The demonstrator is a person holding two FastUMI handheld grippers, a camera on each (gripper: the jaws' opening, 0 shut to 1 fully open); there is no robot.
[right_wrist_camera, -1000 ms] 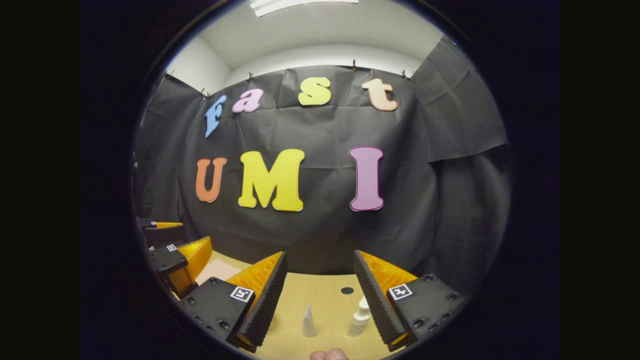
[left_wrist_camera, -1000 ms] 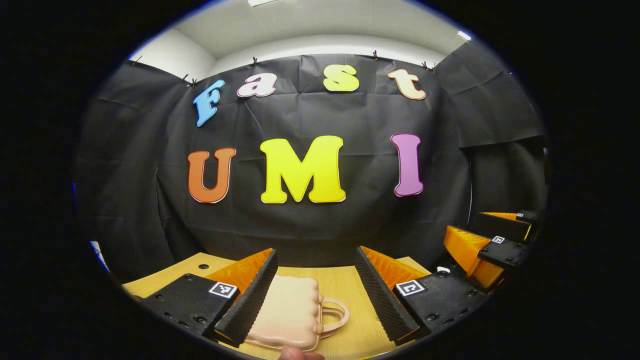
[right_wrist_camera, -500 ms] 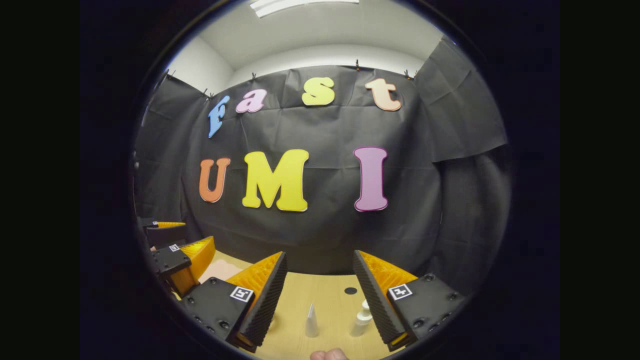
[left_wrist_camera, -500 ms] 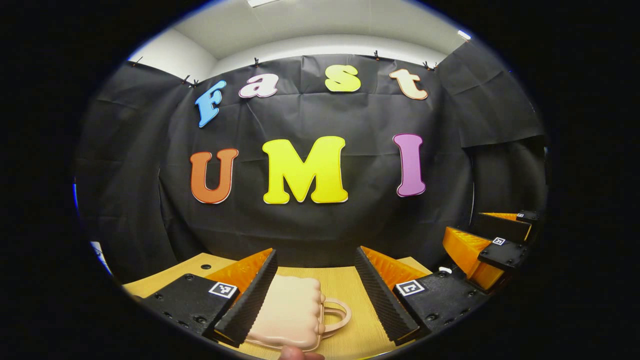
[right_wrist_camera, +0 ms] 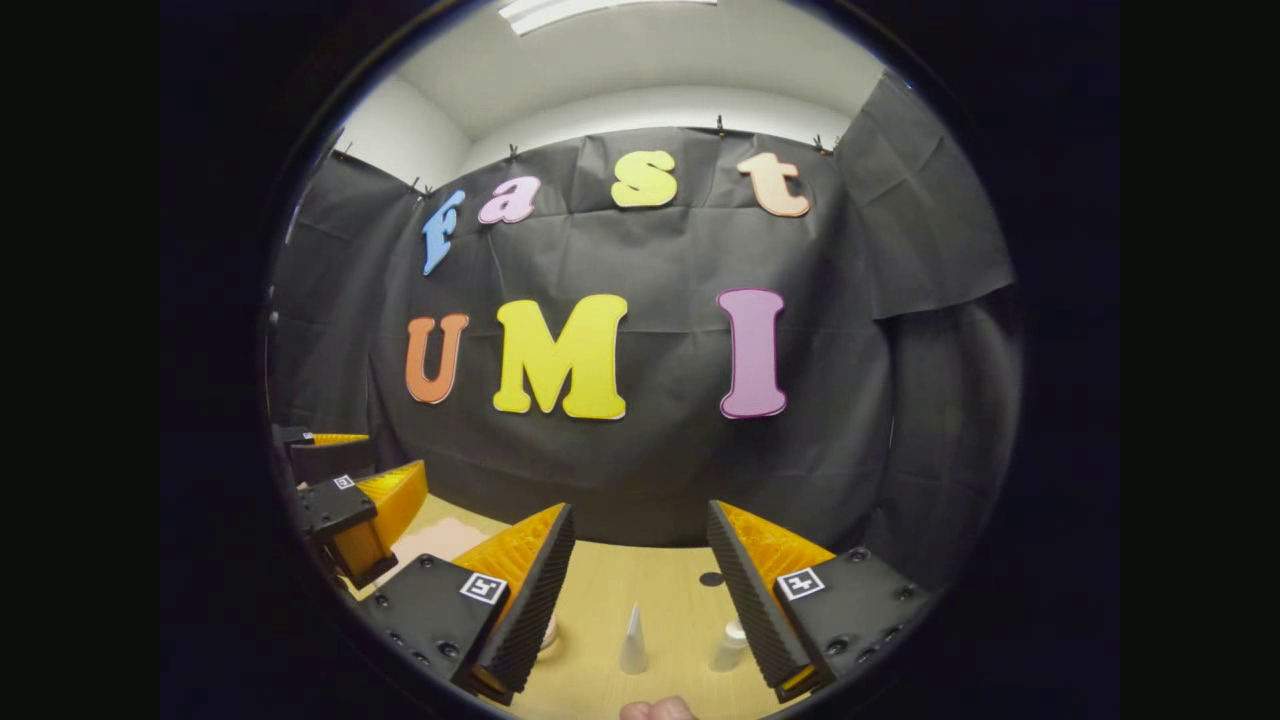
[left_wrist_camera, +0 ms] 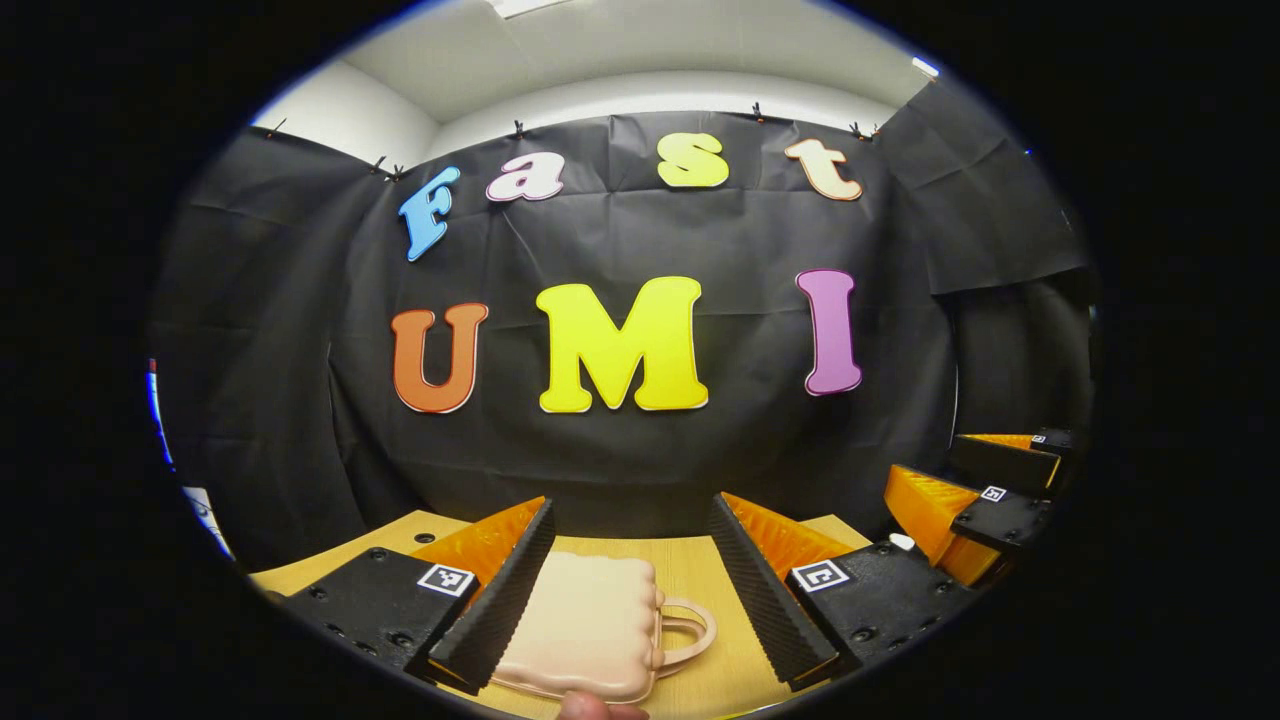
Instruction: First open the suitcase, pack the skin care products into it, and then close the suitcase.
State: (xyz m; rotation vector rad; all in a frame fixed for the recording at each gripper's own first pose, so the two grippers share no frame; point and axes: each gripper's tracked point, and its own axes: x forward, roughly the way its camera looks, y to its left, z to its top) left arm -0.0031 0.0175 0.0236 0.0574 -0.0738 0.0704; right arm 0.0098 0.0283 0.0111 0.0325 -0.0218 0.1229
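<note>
Suitcase: small, pale, ribbed shell, closed, flat on surface, handle toward the right of the left gripper view. Lies ahead of left tool, between its fingers in that view, not touched. Left tool: spread wide, empty. Right tool: spread wide, empty, over the products. Products on surface: cone tube upright, bottle upright just beside right finger, low round item partly hidden behind left finger. Suitcase judged light, rigid, smooth; likely to slide if pushed. Best hold: lid edge or handle, with second tool bracing the base. Tube and bottle judged light, easily tipped; grip at mid-body, squarely. Opening not yet begun.
</note>
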